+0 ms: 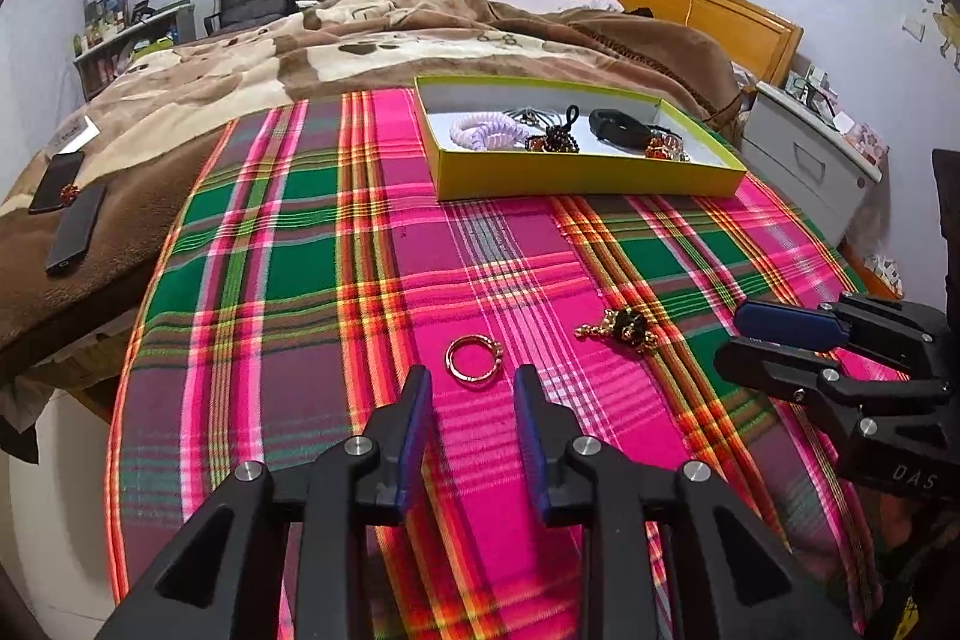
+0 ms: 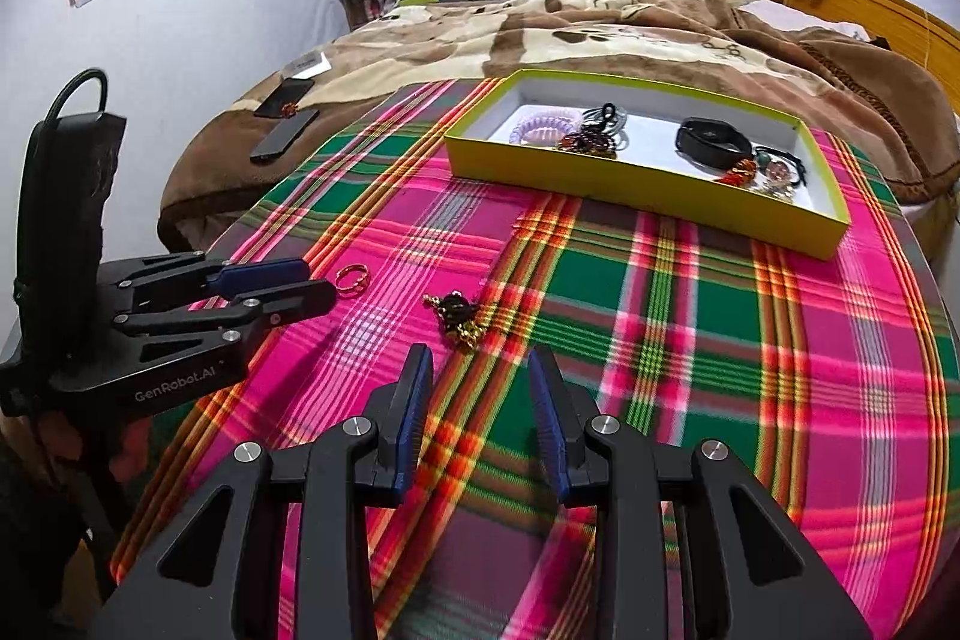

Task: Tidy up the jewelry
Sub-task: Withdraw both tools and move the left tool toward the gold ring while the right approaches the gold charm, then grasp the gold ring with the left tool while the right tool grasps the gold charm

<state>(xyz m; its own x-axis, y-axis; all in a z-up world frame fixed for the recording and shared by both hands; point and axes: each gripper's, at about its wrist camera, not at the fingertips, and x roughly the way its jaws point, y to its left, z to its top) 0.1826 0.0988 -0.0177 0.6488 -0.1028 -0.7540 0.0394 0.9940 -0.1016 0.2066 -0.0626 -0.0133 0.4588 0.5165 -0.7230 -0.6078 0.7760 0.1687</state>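
Left hand-held gripper: its blue-padded jaws are standing apart with nothing between them, hovering over the pink stripe of the plaid cloth — the gold ring is lying just ahead of the fingertips, untouched.
Right hand-held gripper: jaws are likewise standing apart and gripping nothing, pointing down at the cloth; the black-and-gold beaded piece is lying just beyond its tips.
Ring and beaded piece: both are resting loose on the cloth, near each other but apart, well short of the box.
Box: a shallow yellow-green tray with a white inside is sitting at the far side of the cloth-covered desk — it is holding a lilac coil hair tie, a dark beaded bracelet, a black band and some reddish beaded pieces.
Bed: a brown patterned blanket is lying beyond the desk, with two dark phones resting on it at the left.
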